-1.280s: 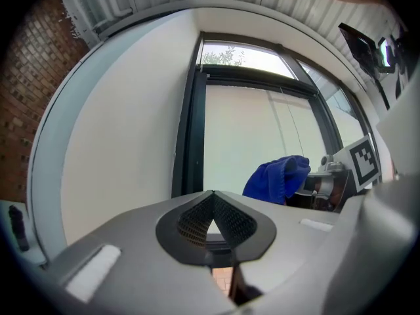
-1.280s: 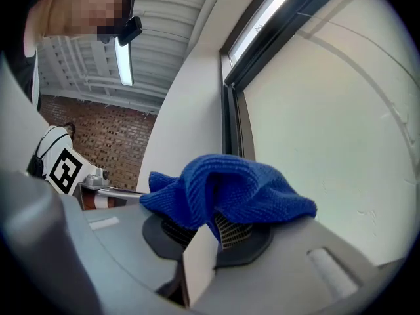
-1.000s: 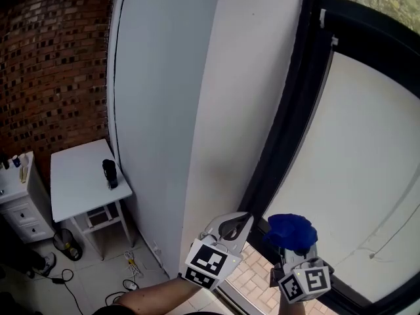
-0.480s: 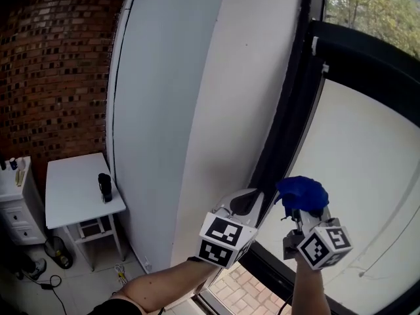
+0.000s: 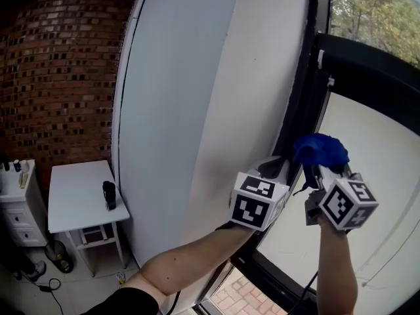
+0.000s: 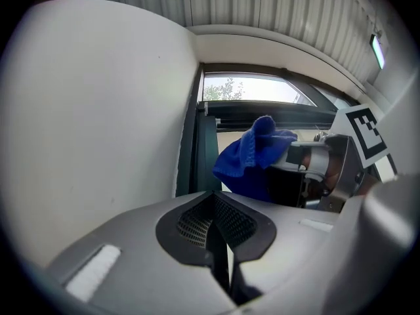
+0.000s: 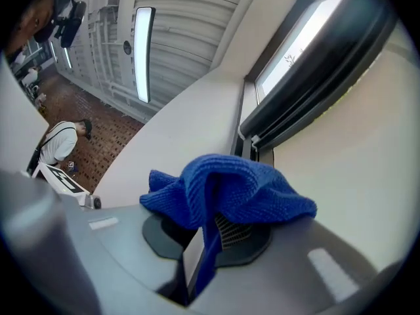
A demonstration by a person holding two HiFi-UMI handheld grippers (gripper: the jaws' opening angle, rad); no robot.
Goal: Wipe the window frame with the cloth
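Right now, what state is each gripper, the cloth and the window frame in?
Left gripper: fingers shut, nothing between them.
Right gripper: fingers shut on the cloth.
Cloth: bunched, one part pinched, the rest draped over the fingers.
Frame: cloth held close beside it; can't tell if they touch.

My left gripper (image 5: 276, 167) and the cloth (image 5: 319, 149) in my right gripper (image 5: 319, 168) crowd side by side at the dark window frame (image 5: 298, 104), with hardly any gap between them. The white wall (image 5: 197, 110) blocks the left and the pale pane (image 5: 390, 149) blocks the right. Up along the frame is open until the crossbar (image 5: 374, 61). The table (image 5: 72, 195) stands well apart, far left.
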